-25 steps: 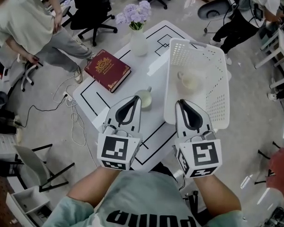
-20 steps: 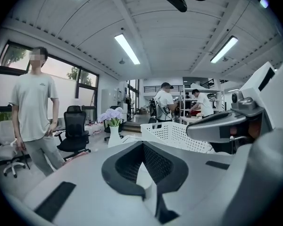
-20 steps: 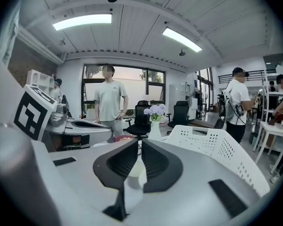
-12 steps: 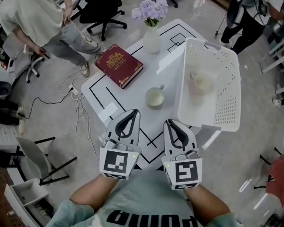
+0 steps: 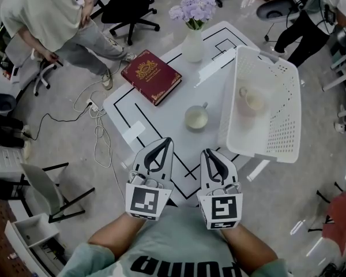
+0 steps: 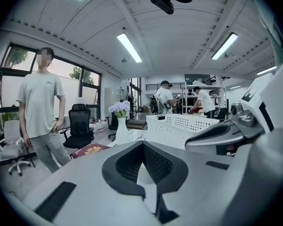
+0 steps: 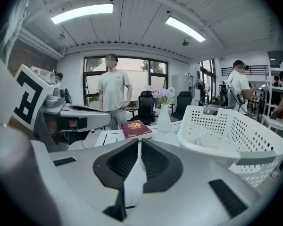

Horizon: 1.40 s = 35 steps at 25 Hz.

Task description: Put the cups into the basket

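A pale cup (image 5: 196, 119) with a small handle stands on the white table (image 5: 161, 111), just left of the white perforated basket (image 5: 265, 148). Inside the basket lies a second pale cup (image 5: 252, 101), also visible through the basket wall in the right gripper view (image 7: 205, 143). My left gripper (image 5: 166, 141) is over the table's near edge, short of the table cup, its jaws shut with nothing between them. Beside it, my right gripper (image 5: 206, 152) is shut and empty too, to the left of the basket's near corner. In the gripper views, the left gripper (image 6: 142, 143) and right gripper (image 7: 139, 140) both point across the table.
A red book (image 5: 151, 77) lies at the table's left part. A white vase of purple flowers (image 5: 192, 39) stands at its far side. People stand at the upper left (image 5: 46, 16) and upper right (image 5: 314, 13). Office chairs (image 5: 130, 7) and floor cables (image 5: 98, 131) surround the table.
Both grippers have drawn back toward me and lower. The right one has left the basket's near edge and shifted left, close beside the left one. Both stayed shut.
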Available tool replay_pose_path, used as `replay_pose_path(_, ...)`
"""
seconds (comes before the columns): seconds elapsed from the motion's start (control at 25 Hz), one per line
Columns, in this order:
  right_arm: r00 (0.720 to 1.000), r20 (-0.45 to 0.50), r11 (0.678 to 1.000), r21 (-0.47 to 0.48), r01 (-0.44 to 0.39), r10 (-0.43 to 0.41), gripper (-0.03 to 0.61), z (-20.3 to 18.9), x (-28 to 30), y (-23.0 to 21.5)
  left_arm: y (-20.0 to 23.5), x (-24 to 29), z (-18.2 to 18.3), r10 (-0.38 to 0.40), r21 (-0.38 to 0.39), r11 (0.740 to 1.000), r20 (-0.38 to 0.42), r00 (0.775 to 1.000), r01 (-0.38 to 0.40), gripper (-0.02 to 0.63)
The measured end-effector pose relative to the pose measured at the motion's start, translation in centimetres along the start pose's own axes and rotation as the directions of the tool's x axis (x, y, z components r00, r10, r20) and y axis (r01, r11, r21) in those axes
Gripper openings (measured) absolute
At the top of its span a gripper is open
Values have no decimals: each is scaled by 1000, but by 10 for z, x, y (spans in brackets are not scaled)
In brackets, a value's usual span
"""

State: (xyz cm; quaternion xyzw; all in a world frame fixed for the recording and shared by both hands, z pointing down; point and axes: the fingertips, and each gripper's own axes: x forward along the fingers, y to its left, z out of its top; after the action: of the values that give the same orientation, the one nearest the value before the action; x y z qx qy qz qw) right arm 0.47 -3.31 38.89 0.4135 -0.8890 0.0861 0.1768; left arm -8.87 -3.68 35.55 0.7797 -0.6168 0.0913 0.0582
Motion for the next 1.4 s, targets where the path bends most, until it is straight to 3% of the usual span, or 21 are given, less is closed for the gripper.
replay_pose_path(0.64, 998, -26, 998, 26, 62, -61, 41, -9, 25, -8, 25, 9, -13, 40, 5, 999, -39, 998, -40, 5)
replay_pose_path(0.84, 996, -57, 996, 59, 69, -65, 221, -16, 47, -7, 34, 20, -22, 42, 21, 999, -63, 997, -41, 5)
replay_pose_path(1.4, 977, -139, 980, 94, 176, -162, 336, -51, 108, -18, 63, 63, -52, 3, -23, 1000, -119, 993, -6, 9)
